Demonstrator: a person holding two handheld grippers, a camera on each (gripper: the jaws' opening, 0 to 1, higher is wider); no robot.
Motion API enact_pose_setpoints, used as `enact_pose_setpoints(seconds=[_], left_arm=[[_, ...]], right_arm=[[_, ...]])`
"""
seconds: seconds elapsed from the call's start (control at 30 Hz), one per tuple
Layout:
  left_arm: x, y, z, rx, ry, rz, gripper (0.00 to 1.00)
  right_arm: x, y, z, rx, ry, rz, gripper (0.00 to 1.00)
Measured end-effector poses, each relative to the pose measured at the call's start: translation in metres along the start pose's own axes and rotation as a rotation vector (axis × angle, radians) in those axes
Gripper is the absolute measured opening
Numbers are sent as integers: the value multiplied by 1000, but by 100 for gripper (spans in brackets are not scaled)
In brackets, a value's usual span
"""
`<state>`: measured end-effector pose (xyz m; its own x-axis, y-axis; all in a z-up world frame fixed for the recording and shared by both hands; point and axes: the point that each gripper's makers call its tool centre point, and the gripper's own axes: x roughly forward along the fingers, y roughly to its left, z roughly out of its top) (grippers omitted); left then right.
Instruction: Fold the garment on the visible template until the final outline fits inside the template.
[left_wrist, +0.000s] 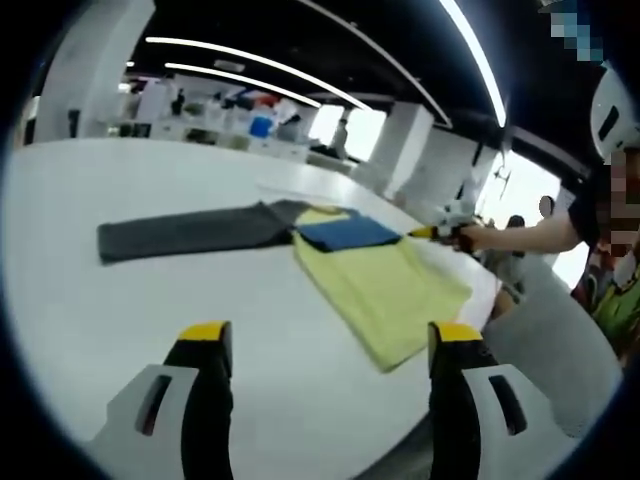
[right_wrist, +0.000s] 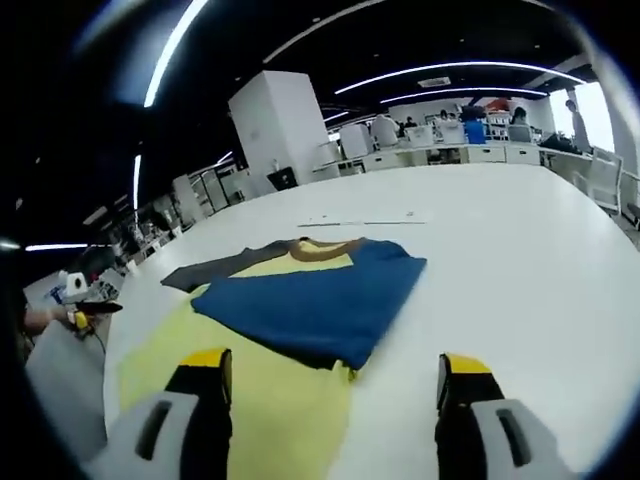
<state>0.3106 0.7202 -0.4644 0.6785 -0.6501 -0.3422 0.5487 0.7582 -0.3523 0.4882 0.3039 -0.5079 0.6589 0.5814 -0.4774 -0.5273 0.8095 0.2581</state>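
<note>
The left hand-held gripper (left_wrist: 330, 345) hangs spread wide over the white bench (left_wrist: 120, 300), its yellow-tipped jaws pinching nothing. Ahead of it, towards the bench's far edge, lies the yellow template (left_wrist: 385, 285), flat on the bench. At the template's far end sits the garment (left_wrist: 348, 233), its folded blue part resting on the yellow sheet, while a grey part (left_wrist: 185, 232) of it stretches away from the template onto the bare bench. Past the template, the right hand-held gripper (left_wrist: 432, 232) shows in a person's hand (left_wrist: 470, 237), close to the garment's corner.

In the right gripper view, the right hand-held gripper (right_wrist: 335, 375) is likewise spread open and holds nothing. Just beyond its jaws the garment (right_wrist: 315, 300) lies across the template (right_wrist: 260, 400), its blue fold covering the sheet's far half, with a tan collar (right_wrist: 325, 248) at the far edge and a grey sleeve (right_wrist: 215, 270) reaching off the template onto the bench (right_wrist: 500, 260).
</note>
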Motion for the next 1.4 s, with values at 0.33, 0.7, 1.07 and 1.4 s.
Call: enact_pose_setpoints(seconds=[0.33, 0.7, 1.07, 1.4], left_arm=[[8, 14, 6, 39, 17, -2, 77], [23, 41, 17, 99, 43, -17, 77], [36, 91, 39, 166, 82, 7, 79], [30, 193, 64, 84, 57, 256, 74]], right_arm=[[-23, 10, -2, -93, 22, 17, 95], [-50, 35, -10, -134, 36, 69, 100], [-75, 50, -12, -78, -12, 60, 100], [-83, 44, -17, -49, -5, 39, 99]])
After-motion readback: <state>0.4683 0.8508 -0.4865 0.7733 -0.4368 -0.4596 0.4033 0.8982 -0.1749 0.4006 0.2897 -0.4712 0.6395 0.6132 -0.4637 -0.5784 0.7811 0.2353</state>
